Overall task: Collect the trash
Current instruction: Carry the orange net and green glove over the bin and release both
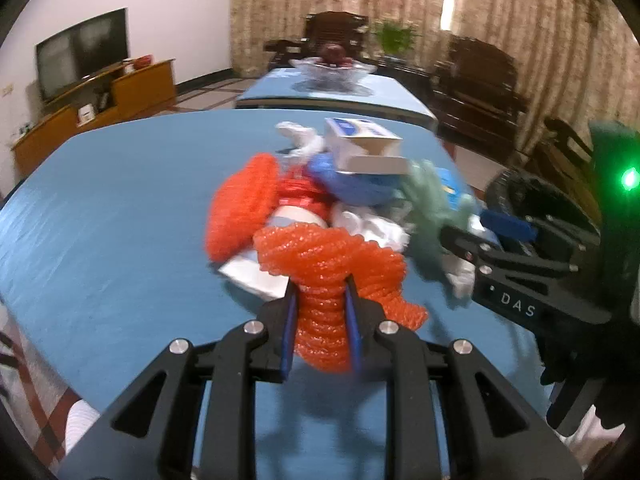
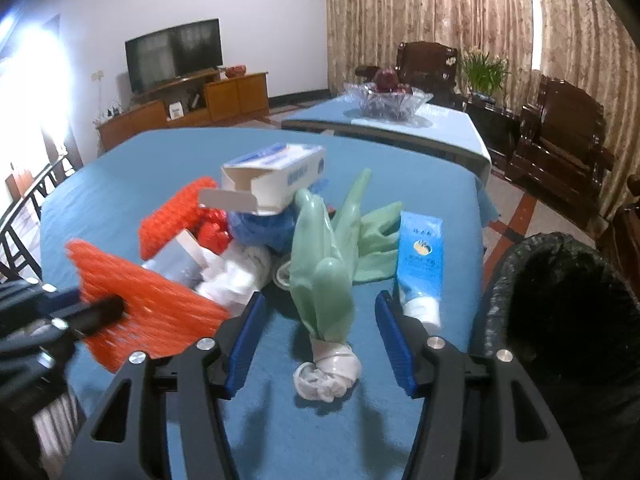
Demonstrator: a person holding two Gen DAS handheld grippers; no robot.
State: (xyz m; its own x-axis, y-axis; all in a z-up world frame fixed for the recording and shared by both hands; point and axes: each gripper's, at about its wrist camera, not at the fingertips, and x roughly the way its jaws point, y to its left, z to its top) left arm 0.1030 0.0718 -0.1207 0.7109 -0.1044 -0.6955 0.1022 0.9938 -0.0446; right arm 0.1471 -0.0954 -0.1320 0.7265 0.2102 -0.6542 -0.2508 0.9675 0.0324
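Left claw (image 1: pixel 320 312) clenched on orange foam net (image 1: pixel 328 264); right claw (image 2: pixel 320 340) released, straddling green glove (image 2: pixel 320 280) on counter (image 2: pixel 120 168)

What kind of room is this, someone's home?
Most likely a home living room: a television on a wooden cabinet, carved wooden armchairs by curtains, and a fruit bowl on a table.

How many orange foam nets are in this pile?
2. One orange foam net is clamped in the left gripper; the other lies on the pile's left side. More could be buried beneath.
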